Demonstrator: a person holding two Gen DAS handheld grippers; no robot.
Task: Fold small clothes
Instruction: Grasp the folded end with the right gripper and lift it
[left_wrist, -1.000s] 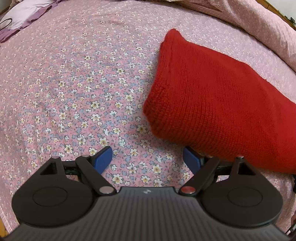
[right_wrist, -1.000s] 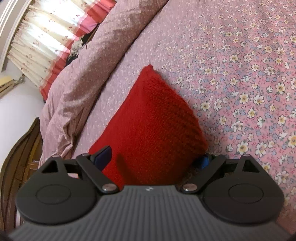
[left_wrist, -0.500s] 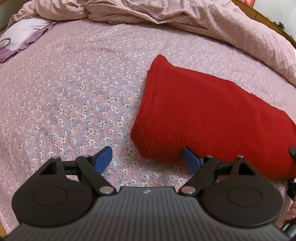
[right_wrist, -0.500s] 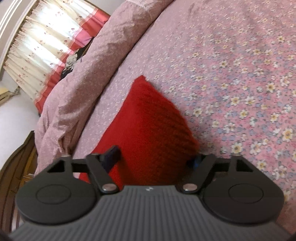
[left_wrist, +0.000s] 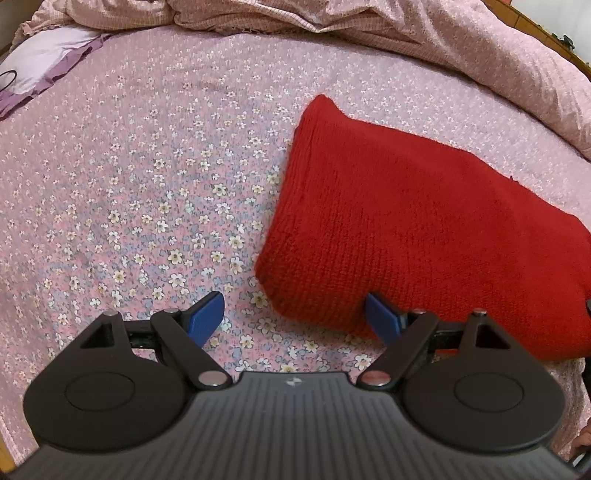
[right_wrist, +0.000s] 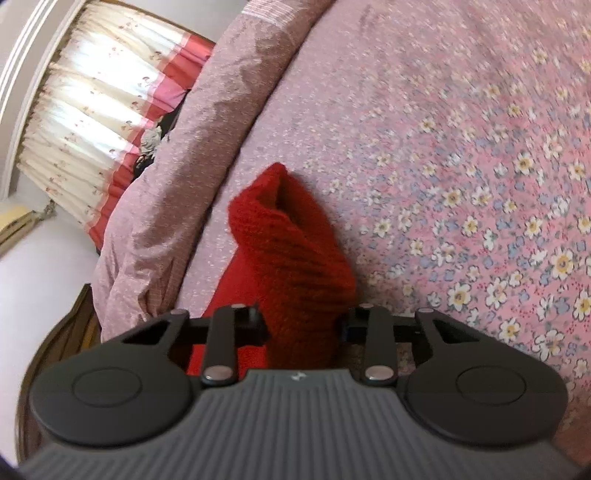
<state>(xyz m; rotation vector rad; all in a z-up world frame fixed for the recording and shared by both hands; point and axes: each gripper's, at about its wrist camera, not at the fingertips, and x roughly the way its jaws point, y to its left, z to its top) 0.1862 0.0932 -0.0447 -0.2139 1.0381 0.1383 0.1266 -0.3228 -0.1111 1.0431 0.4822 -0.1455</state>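
Lit evenly and softly in the left wrist view, sharp and free of glare, with only a thin shadow under the red knit (left_wrist: 424, 229) ahead and to the right of the left gripper (left_wrist: 293, 317). Strongly bowed at the edges by the fisheye. Blurred by motion in the right wrist view, worst over the floral bedsheet (right_wrist: 480, 166) to the right. Blown out at the backlit curtain (right_wrist: 96, 107), far upper left of the right gripper (right_wrist: 301, 326).

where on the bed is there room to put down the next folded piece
The widest bare stretch of bedspread lies left of the red sweater, between it and the white and purple cloth. Behind and right of the sweater, the bunched quilt crowds in.
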